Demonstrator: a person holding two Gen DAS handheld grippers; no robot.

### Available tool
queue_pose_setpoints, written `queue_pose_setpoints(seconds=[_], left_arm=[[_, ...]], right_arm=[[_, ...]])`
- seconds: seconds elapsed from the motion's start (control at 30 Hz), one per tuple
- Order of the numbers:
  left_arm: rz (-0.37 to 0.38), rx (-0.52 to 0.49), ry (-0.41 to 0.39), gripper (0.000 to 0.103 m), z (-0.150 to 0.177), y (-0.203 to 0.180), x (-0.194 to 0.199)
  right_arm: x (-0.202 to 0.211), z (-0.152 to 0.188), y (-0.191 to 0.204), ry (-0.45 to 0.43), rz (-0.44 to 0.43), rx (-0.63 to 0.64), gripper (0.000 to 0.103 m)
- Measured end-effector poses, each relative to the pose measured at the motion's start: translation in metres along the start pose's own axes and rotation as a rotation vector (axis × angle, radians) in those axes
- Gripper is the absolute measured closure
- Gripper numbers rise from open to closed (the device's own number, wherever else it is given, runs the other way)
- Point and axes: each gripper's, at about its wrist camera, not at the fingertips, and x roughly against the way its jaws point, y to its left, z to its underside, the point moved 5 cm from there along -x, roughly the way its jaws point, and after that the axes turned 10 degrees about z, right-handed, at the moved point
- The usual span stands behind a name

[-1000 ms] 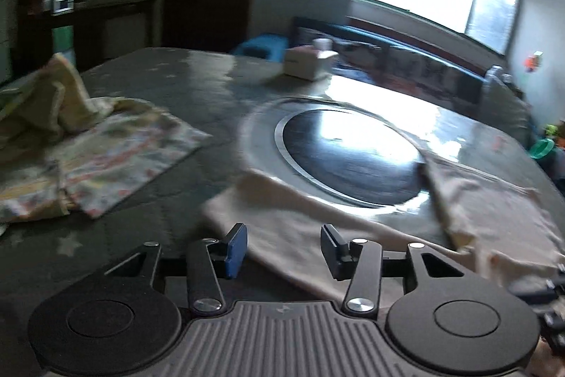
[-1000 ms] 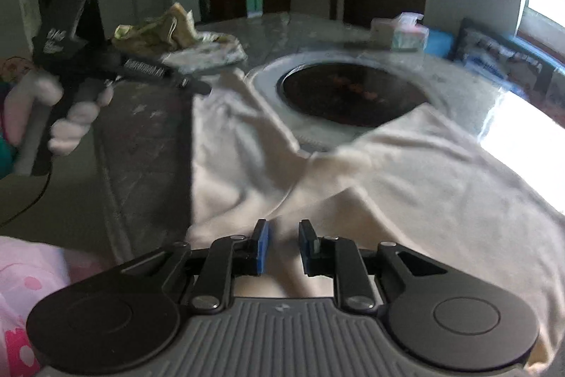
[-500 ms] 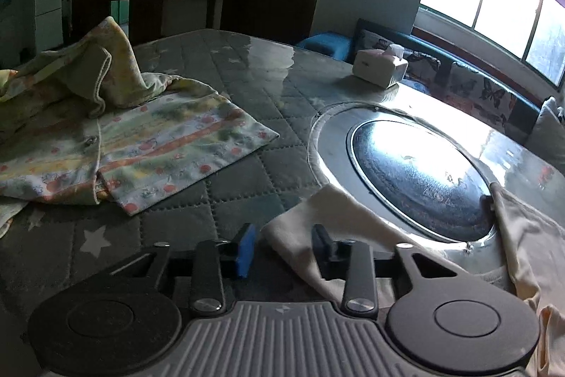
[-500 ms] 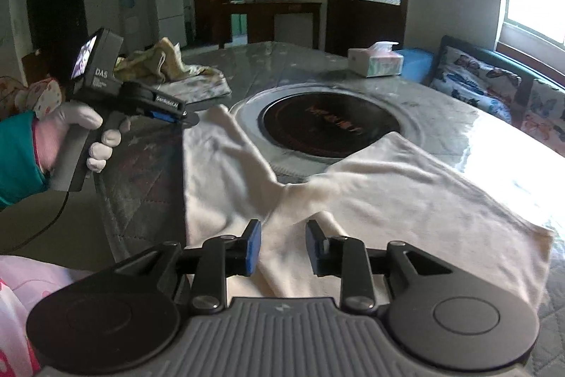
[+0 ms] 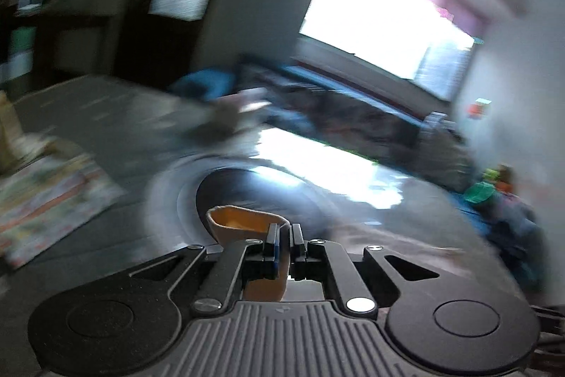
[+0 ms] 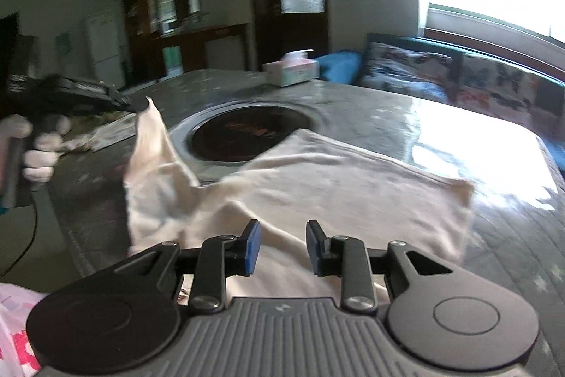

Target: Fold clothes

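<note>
A cream garment (image 6: pixel 317 179) lies spread on the grey quilted table, partly over the round dark hob. My left gripper (image 5: pixel 285 235) is shut on one corner of the cream garment (image 5: pixel 243 223) and holds it up; in the right wrist view the left gripper (image 6: pixel 134 106) shows at the far left with the corner lifted off the table. My right gripper (image 6: pixel 280 248) is open and empty, low over the near part of the garment. The left wrist view is blurred by motion.
A round dark hob (image 6: pixel 247 133) is set into the table middle. A patterned garment (image 5: pixel 46 196) lies on the left side of the table. A tissue box (image 6: pixel 291 73) stands at the far edge. A sofa (image 6: pixel 459 83) runs under the window.
My left gripper has shut on the garment's corner and lifted it off the table. My right gripper has opened wider and stays over the near part of the cloth.
</note>
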Motion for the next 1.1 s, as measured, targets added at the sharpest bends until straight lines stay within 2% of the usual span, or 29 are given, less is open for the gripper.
queue_pose_setpoints(seconds=[0.2, 0.33, 0.5, 0.7, 0.83, 0.93, 1.1], left_arm=[[0.272, -0.095, 0.057, 0.097, 0.001, -0.092, -0.02], [0.423, -0.13, 0.132, 0.097, 0.021, -0.142, -0.041], [0.535, -0.192, 0.281, 0.097, 0.061, -0.184, -0.065], [0.574, -0.251, 0.434, 0.091, 0.104, -0.202, -0.083], [0.58, -0.262, 0.461, 0.083, 0.11, -0.192, -0.078], [0.519, -0.251, 0.433, 0.084, 0.103, -0.166, -0.078], [0.352, -0.175, 0.406, 0.085, 0.092, -0.107, -0.083]], right_arm=[[0.019, 0.017, -0.043, -0.018, 0.112, -0.107, 0.075], [0.032, 0.03, -0.072, -0.022, 0.183, -0.19, 0.075], [0.043, 0.045, -0.096, -0.025, 0.242, -0.265, 0.075], [0.043, 0.051, -0.101, -0.02, 0.239, -0.287, 0.075], [0.038, 0.046, -0.088, -0.025, 0.201, -0.264, 0.075], [0.031, 0.041, -0.074, -0.021, 0.162, -0.23, 0.075], [0.011, 0.038, -0.051, 0.006, 0.113, -0.169, 0.075]])
